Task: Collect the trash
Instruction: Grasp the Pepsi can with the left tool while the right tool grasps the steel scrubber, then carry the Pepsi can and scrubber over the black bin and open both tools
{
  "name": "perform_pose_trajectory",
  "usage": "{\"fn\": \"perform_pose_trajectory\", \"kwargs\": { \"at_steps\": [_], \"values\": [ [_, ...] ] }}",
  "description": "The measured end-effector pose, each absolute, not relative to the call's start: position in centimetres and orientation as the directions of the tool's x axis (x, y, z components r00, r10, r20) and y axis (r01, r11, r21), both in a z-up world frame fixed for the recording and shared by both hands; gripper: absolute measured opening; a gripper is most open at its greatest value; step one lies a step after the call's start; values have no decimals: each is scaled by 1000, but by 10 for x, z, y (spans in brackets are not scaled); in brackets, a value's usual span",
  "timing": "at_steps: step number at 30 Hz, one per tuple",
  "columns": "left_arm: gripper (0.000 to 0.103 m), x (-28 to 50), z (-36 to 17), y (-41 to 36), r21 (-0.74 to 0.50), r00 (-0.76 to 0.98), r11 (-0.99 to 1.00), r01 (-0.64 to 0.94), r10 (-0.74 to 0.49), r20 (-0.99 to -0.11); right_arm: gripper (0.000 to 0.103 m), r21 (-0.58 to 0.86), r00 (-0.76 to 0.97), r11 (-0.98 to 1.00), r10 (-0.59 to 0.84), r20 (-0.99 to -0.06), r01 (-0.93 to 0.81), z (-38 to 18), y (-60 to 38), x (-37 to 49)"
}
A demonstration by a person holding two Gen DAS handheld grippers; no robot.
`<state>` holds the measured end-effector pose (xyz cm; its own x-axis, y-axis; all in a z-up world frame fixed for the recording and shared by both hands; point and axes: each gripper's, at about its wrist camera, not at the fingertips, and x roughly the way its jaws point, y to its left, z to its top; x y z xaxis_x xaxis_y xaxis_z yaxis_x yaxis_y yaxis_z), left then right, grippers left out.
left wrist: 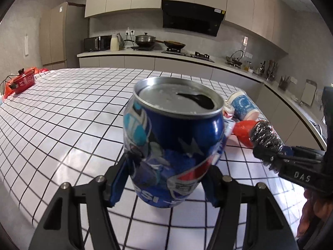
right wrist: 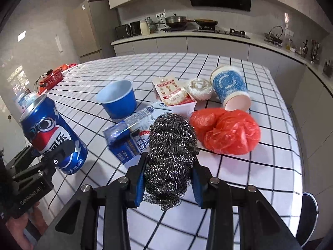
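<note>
My left gripper (left wrist: 166, 179) is shut on a blue Pepsi can (left wrist: 172, 137), open at the top, held above the checked table; the can also shows at the left of the right wrist view (right wrist: 54, 133). My right gripper (right wrist: 168, 177) is shut on a steel wool scourer (right wrist: 170, 152), also seen at the right of the left wrist view (left wrist: 266, 135). Ahead on the table lie a red plastic bag (right wrist: 229, 131), a blue paper cup on its side (right wrist: 231, 87), a white crumpled wad (right wrist: 199, 88), a printed food carton (right wrist: 174, 93), a blue wrapper (right wrist: 129, 133) and a blue bowl (right wrist: 118, 100).
The table (left wrist: 62, 114) has a white cloth with black grid lines. A red pot (left wrist: 22, 81) with a cable sits at its far left end. Kitchen counters with a stove, pans and a kettle (left wrist: 235, 58) run along the back and right walls.
</note>
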<state>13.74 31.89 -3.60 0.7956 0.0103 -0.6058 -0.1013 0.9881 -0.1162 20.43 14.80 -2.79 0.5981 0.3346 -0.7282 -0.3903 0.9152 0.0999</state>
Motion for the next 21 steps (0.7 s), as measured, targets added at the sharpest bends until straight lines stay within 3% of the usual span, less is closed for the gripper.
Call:
{"fn": "perform_pose_trajectory", "kwargs": {
  "at_steps": [21],
  "values": [
    [64,103,-13,219,-130,805,990,48,-116,-582,40,83,683,954,266,-680,-289,14,31,130]
  ]
}}
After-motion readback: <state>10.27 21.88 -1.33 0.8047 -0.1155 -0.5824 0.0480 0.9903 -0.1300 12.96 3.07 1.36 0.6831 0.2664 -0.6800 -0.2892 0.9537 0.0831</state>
